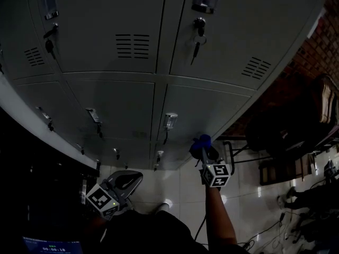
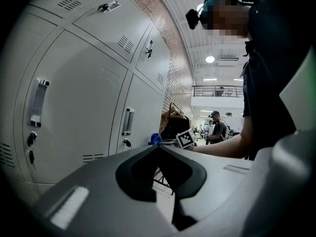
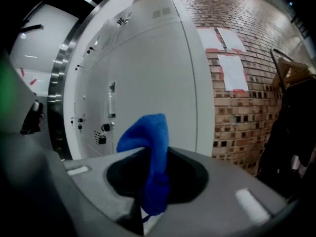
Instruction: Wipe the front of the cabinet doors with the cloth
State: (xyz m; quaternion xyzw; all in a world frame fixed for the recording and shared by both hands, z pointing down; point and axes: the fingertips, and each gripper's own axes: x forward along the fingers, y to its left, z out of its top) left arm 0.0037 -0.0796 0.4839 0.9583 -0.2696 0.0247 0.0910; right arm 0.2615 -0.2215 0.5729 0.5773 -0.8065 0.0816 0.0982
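Observation:
Grey metal locker doors fill the head view, each with a handle and a keyed lock. My right gripper is shut on a blue cloth, held up near the low right corner of the bottom right door. In the right gripper view the cloth sticks up from the shut jaws of that gripper in front of the door; whether it touches is unclear. My left gripper hangs low and away from the lockers, jaws together and empty. From there the cloth shows beside a door.
A brick wall with taped papers meets the lockers at the right. A dark rack or chair stands beside it, with cables on the white tiled floor. A person stands far off in the hall.

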